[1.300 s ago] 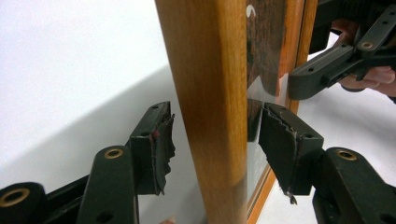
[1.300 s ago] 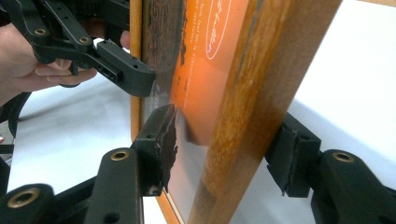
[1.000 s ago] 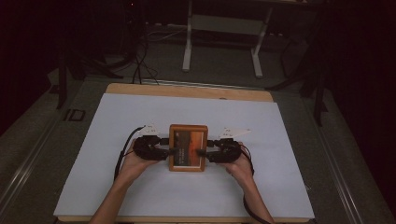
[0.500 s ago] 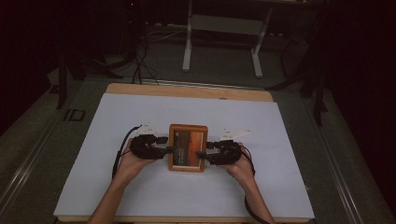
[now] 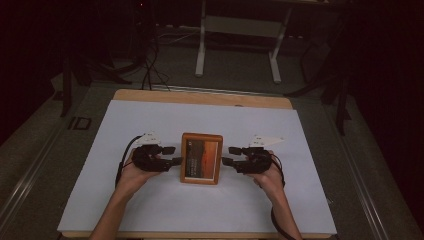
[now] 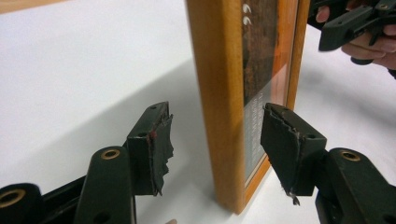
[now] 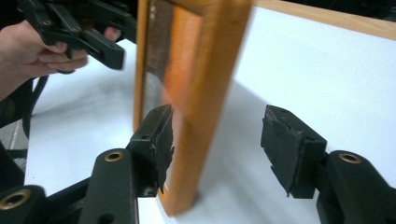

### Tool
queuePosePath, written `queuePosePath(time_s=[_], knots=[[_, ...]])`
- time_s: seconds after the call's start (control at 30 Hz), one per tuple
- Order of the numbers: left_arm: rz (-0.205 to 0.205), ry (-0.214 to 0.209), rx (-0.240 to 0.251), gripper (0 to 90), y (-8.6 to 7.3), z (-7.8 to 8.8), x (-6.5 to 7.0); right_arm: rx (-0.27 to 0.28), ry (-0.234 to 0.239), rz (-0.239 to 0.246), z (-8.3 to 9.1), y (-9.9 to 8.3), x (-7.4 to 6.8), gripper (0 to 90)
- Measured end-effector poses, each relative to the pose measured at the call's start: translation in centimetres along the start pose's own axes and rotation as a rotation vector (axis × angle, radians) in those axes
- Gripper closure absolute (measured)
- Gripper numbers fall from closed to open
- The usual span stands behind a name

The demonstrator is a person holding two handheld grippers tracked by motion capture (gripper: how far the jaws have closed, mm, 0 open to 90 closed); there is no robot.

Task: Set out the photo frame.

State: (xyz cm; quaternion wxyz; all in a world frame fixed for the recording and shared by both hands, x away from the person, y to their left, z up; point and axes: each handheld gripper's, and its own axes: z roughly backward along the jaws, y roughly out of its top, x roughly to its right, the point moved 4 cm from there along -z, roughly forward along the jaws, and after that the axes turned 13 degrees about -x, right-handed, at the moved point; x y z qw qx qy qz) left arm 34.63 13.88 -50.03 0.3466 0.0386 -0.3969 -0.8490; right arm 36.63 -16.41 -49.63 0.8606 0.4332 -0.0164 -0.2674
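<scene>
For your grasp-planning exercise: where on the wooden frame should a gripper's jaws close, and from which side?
Grip the frame on its long wooden side rails, coming in level from left and right. It stands near upright, and those rails are narrow enough to fit between open jaws.

Both my forearms reach in from the near edge, roughly mirrored, hands wrapped around the handles. My left gripper (image 5: 172, 155) points inward to the right, its fingers (image 6: 154, 144) spread apart. My right gripper (image 5: 230, 155) points inward to the left, facing the other; its fingers (image 7: 292, 149) have just been opening and stand wide, pressing on nothing.
</scene>
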Motion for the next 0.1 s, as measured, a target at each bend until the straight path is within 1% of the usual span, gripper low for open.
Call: queuePosePath(time_s=[0.03, 0.1], knots=[[0.008, 0.013, 0.001, 43.0, -0.21, 0.31, -0.29, 0.003, -0.009, -0.008, 0.36, -0.14, 0.24, 42.5], [0.026, 0.065, -0.012, 43.0, -0.83, 0.78, -1.04, 0.001, -0.026, -0.020, 1.04, -0.51, 0.81, 42.0]])
